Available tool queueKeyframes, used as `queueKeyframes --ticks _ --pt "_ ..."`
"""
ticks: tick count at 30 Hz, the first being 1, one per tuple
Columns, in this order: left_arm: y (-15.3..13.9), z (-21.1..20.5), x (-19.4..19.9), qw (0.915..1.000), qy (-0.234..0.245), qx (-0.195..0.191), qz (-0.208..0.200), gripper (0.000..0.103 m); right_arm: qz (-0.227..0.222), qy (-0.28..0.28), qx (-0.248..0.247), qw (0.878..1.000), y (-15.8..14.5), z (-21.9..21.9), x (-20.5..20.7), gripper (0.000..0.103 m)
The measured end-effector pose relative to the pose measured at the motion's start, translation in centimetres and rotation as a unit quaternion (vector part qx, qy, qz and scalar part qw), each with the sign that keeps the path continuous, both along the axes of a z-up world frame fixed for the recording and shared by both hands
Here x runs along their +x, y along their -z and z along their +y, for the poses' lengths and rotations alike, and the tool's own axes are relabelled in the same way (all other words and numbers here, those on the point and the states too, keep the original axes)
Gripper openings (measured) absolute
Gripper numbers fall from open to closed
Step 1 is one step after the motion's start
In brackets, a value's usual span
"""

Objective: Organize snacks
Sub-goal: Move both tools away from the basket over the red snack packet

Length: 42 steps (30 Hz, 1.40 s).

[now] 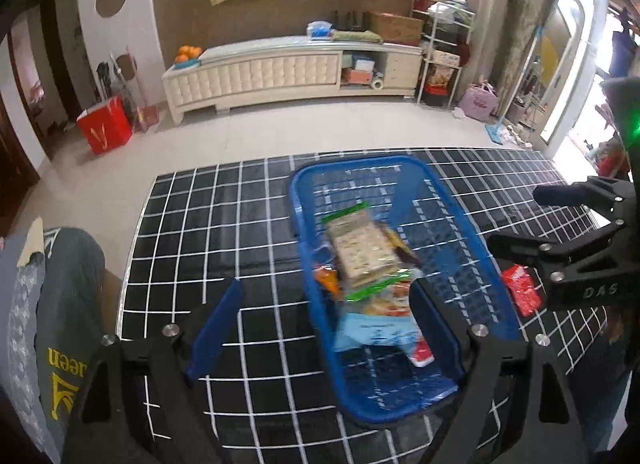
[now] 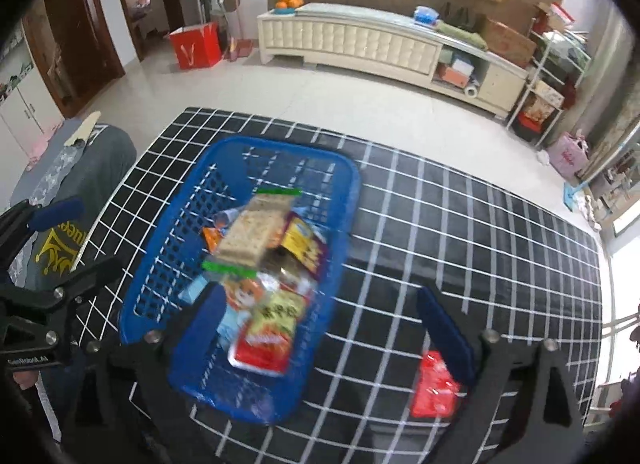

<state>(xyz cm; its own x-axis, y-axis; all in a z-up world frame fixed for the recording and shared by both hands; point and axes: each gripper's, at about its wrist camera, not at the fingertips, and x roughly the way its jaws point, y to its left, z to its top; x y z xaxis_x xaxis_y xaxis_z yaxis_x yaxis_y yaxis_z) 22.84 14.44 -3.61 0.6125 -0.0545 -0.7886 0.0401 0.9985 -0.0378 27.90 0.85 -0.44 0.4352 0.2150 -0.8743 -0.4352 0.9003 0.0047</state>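
Left wrist view: our left tongs (image 1: 324, 328) hang spread over the blue basket (image 1: 472, 232) of snacks (image 1: 366, 250) on the checked worktop (image 1: 224, 224). Our right tongs (image 2: 326, 326) are spread too, holding nothing; a red packet (image 2: 434, 384) lies on the worktop beside the basket.

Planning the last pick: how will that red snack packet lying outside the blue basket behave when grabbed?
The red packet looks like thin, crinkly film, so it is probably light and floppy. Its glossy surface may slip between the fingers. It lies flat on the checked tablecloth, so it seems likelier to slide than roll if pushed.
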Motion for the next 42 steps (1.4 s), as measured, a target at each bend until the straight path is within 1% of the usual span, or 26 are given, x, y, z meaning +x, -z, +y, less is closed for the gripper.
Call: queueKeyframes --ticks 4,6,7,10,16,21,24,28,33,37,42 --pt "-0.9 -2.7 -0.9 0.9998 0.014 0.006 -0.01 0.092 -0.002 0.019 0.002 1.0 -0.5 -3.1 -1.2 0.103" --pt "-1.1 -4.1 -1.2 0.9997 0.021 0.005 -0.014 0.098 -0.01 0.028 0.001 1.0 -0.9 -4.7 -1.8 0.103" --pt "-1.2 -4.8 -1.3 0.9996 0.024 0.003 -0.015 0.103 -0.014 0.036 0.004 0.999 -1.1 -5.7 -2.3 0.103" --pt "-1.5 -7.1 -1.7 0.999 0.04 -0.001 -0.019 0.103 -0.017 0.052 0.014 0.998 -1.4 -7.8 -3.1 0.103" --pt "-1.4 -12.3 -2.3 0.9969 0.076 0.005 -0.018 0.103 -0.015 0.081 0.019 0.996 -1.2 -11.9 -4.7 0.103" --pt "-0.8 -16.0 -2.6 0.9951 0.096 -0.015 -0.017 0.103 -0.008 0.104 0.008 0.994 -0.3 -15.3 -5.6 0.103" --pt "-0.3 -18.2 -2.6 0.994 0.107 -0.016 -0.012 0.103 -0.002 0.119 0.011 0.993 0.4 -17.6 -5.9 0.103" --pt "0.6 -21.1 -2.3 0.9924 0.122 -0.016 0.001 0.103 0.006 0.134 0.008 0.991 1.5 -19.9 -5.9 0.103" --pt "2.0 -23.8 -1.3 0.9909 0.132 -0.013 0.021 0.103 0.024 0.149 0.006 0.988 3.8 -22.7 -5.7 0.103" --pt "4.0 -25.5 -0.3 0.99 0.131 -0.019 0.049 0.103 0.038 0.16 0.014 0.986 5.7 -24.4 -5.2 0.103" --pt "6.7 -28.0 1.2 0.9879 0.126 -0.03 0.086 0.103 0.045 0.173 0.009 0.984 7.4 -26.0 -4.3 0.103"
